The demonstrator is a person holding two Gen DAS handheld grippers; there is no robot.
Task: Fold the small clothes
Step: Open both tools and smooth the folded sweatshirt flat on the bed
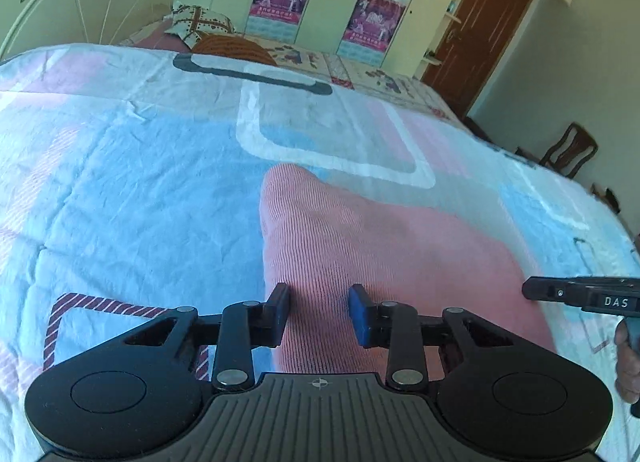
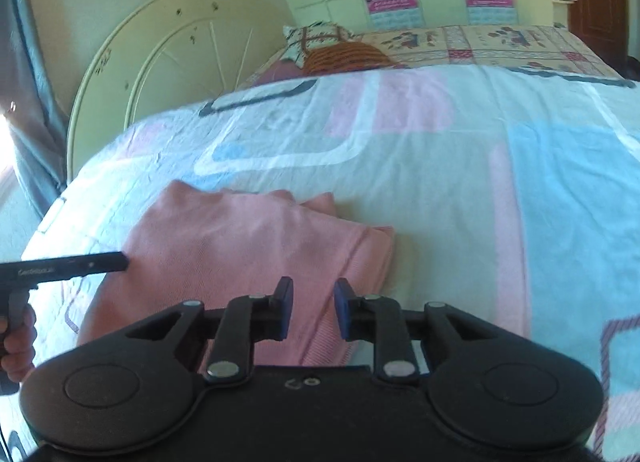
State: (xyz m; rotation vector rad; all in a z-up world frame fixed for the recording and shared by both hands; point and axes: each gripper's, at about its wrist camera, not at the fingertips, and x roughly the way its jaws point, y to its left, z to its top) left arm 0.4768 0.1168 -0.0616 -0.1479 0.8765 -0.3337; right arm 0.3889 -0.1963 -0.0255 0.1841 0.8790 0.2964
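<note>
A pink ribbed garment point(image 1: 380, 246) lies folded on the bedspread; in the right wrist view point(image 2: 240, 246) it shows several layered edges at its far side. My left gripper point(image 1: 319, 314) is open, its blue-padded fingers hovering over the garment's near left part. My right gripper point(image 2: 313, 312) is open over the garment's near right edge. The right gripper's body shows at the right edge of the left wrist view point(image 1: 584, 294); the left gripper's body shows at the left of the right wrist view point(image 2: 64, 267). Neither holds cloth.
The bedspread point(image 1: 140, 166) is pale blue, pink and white with wrinkles. Pillows point(image 1: 200, 22) and an orange cloth point(image 1: 232, 47) lie at the far end by a round cream headboard point(image 2: 168, 74). Wardrobes, a brown door point(image 1: 480, 30) and a chair point(image 1: 568, 150) stand beyond.
</note>
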